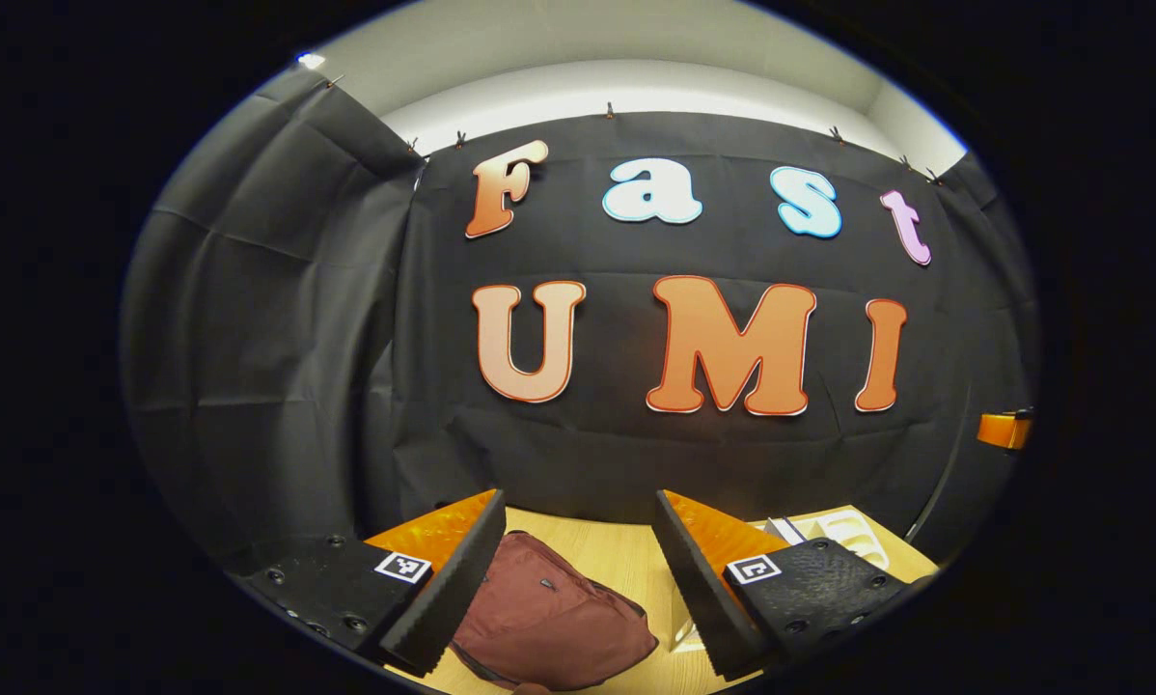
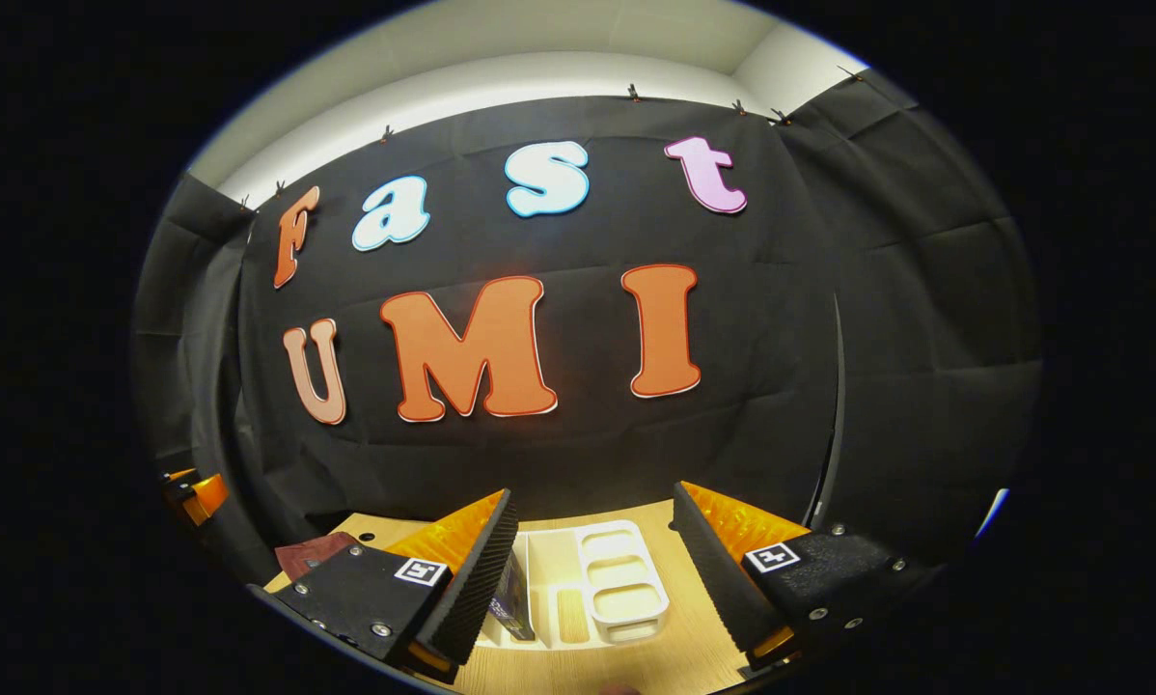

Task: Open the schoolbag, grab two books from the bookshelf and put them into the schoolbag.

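A maroon schoolbag (image 1: 549,618) lies on the wooden table (image 1: 617,550), below and between the fingers of my left gripper (image 1: 578,569), which hangs open above it with nothing held. In the right gripper view a white bookshelf rack (image 2: 617,584) lies on the table with a dark book (image 2: 512,598) standing at its left side. My right gripper (image 2: 597,579) is open above the rack, touching nothing. A corner of the schoolbag (image 2: 310,554) peeks out at the left of that view. The white rack (image 1: 843,534) also shows at the right in the left gripper view.
Black cloth walls close the booth behind and on both sides of the table. The other gripper's orange part (image 1: 1004,430) shows at the right edge of the left gripper view, and an orange part (image 2: 197,494) at the left edge of the right gripper view.
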`<move>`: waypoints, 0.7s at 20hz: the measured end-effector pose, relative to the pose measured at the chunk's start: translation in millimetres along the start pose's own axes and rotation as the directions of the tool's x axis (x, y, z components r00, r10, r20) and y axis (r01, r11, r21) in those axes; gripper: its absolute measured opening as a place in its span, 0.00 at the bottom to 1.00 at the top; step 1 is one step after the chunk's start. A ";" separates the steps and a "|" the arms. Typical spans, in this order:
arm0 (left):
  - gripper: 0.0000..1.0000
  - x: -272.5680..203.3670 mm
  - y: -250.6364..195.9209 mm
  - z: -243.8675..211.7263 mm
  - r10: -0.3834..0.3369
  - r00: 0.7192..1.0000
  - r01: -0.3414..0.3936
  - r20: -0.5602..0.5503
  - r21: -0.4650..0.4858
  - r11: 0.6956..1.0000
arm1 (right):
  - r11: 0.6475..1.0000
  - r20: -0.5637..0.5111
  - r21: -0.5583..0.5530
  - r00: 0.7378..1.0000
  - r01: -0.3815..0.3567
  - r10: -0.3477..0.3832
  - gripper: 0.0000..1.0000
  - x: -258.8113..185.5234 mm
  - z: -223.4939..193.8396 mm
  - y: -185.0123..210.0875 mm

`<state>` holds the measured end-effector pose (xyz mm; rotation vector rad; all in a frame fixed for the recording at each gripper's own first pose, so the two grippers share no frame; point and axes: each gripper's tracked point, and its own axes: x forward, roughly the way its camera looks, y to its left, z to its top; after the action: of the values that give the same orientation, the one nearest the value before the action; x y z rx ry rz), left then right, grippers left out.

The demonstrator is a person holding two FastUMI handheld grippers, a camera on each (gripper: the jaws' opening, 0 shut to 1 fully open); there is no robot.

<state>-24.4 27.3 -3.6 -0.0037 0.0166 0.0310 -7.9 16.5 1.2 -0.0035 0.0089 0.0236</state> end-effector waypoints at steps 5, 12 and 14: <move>0.95 5.2 -1.4 -5.7 -0.022 1.000 0.022 -0.016 0.004 1.000 | 1.000 -0.002 -0.005 1.000 0.006 -0.006 1.00 1.1 1.0 -0.7; 0.95 11.3 8.6 -25.9 -0.005 0.998 0.008 -0.064 0.051 0.999 | 1.000 -0.024 -0.013 0.999 0.023 -0.023 0.96 6.4 -7.5 -2.5; 0.95 13.6 11.3 -34.1 0.002 0.997 0.004 -0.076 0.078 0.997 | 1.000 -0.040 -0.016 0.999 0.023 -0.024 0.96 7.5 -13.4 -1.7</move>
<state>-11.8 38.9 -37.9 0.0730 0.0942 0.0290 -0.5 14.9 -12.2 -0.0194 0.0491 0.0001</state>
